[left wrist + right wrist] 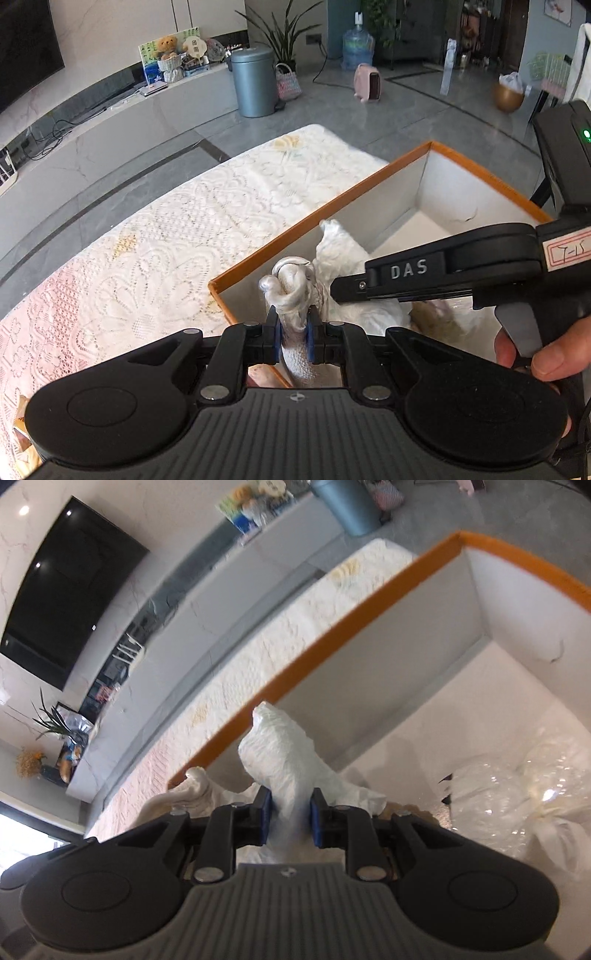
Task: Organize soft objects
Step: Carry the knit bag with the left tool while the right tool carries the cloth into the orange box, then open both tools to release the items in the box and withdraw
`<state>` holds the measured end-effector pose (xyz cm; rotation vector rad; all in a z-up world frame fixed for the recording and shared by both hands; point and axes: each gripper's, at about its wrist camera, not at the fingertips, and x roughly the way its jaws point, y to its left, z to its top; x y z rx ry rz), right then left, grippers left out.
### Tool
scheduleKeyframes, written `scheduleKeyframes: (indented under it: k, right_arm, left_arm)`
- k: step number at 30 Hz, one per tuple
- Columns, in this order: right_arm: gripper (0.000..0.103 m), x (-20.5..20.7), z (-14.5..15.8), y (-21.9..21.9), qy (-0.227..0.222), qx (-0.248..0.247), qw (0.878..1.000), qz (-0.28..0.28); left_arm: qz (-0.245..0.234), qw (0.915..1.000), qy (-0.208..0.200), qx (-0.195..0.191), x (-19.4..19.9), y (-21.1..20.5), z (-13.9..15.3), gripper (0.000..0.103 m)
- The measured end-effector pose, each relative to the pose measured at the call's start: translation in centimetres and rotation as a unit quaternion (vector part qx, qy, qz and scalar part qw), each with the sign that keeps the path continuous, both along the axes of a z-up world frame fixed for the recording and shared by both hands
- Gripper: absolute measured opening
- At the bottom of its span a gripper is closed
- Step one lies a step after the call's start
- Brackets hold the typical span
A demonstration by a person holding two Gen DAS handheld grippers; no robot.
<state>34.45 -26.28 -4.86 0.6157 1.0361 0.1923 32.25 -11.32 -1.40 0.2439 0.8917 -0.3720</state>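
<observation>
Living-room floor of grey tile runs behind a table under a white lace tablecloth (177, 236), with a dark television (22, 48) at far left, a teddy bear (167, 46) on the low marble shelf, then a grey-blue pedal bin (255, 83) and a water jug (357, 48) further right.

On the cloth stands an orange-rimmed cardboard box (317, 218) with pale inner walls. The left gripper (292, 334) is pressed onto a twisted white cloth bundle (291, 291) right at the box's near corner, the blue pads pinching its neck. To the right, the right gripper (290, 821) pinches a crinkled white plastic bag (280, 749) that rises just inside the same long wall. Further right in the box lies a clear cellophane-wrapped soft parcel (517, 786) on the floor of the box.

By my reading the job is well along: at least one soft parcel already rests inside, and the two held pieces look like parts of one load hanging over the box, not yet released. Whether more remains outside cannot be told.

Readable writing: "DAS" on the right tool's arm (408, 268), and a handwritten red-bordered sticker (570, 253), roughly "7-15" seen upside down.
</observation>
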Motion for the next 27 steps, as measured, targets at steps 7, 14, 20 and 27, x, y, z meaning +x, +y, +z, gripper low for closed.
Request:
scheduleKeyframes:
  k: [7,14,20,27]
  right_arm:
    - [0.028,1.9,-1.6,1.4,0.071,-0.027,0.997,0.007]
    - [0.041,1.8,-0.4,1.7,0.057,-0.062,0.996,0.011]
    - [0.050,0.1,2.4,0.9,0.028,-0.052,0.998,-0.007]
    - [0.051,-3.7,6.5,0.7,-0.031,-0.057,0.998,-0.024]
  left_arm:
    - [0.004,0.9999,0.013,0.002,0.1,0.1,-0.8,0.022]
    - [-0.004,0.9997,0.010,-0.020,-0.4,0.8,0.8,0.050]
    - [-0.004,0.9995,-0.020,-0.024,-2.4,1.3,3.3,0.058]
    - [0.011,0.9958,-0.062,-0.066,-6.3,3.4,6.7,0.058]
